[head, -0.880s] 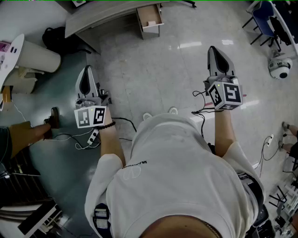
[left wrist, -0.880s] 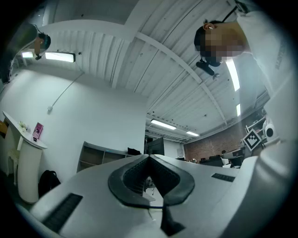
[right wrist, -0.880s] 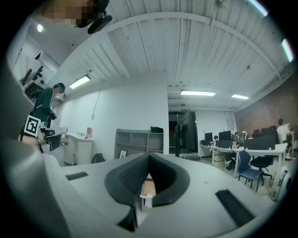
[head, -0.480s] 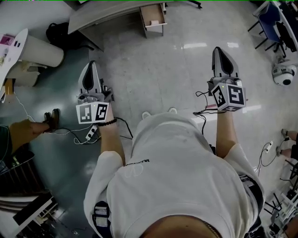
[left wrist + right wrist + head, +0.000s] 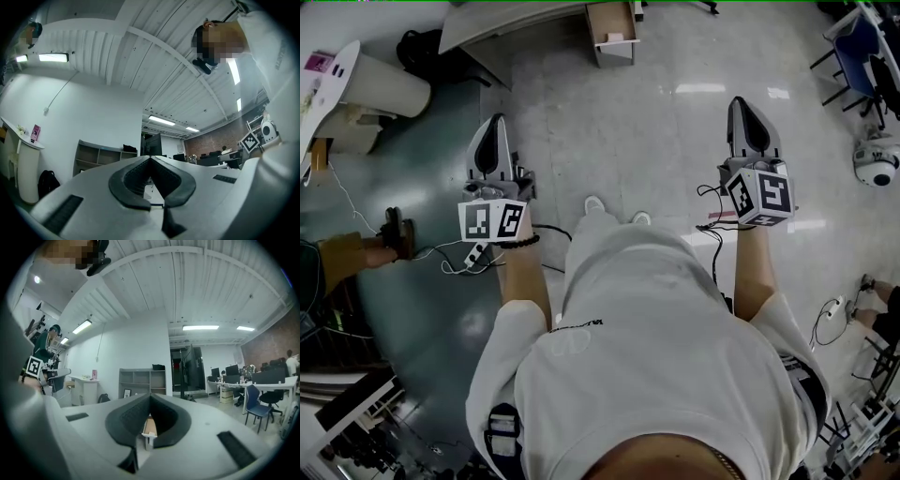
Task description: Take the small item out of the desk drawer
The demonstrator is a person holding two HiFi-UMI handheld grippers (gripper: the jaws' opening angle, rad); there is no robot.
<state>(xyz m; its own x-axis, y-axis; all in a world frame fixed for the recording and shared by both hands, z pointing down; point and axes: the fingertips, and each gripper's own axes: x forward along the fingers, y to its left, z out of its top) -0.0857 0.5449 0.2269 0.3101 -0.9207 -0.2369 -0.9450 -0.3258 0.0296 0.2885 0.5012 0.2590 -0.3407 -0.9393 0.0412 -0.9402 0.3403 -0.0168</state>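
Two hand-held grippers (image 5: 495,127) (image 5: 739,105) closed, empty, drawer (image 5: 613,53) open

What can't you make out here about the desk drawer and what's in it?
Head view: the open desk drawer is far off and cut by the top edge; anything inside is too small to name.
Right gripper view: the shut right gripper covers all but a sliver of the drawer; contents hidden.
Left gripper view: the shut left gripper leaves only a pale sliver, too little to name.
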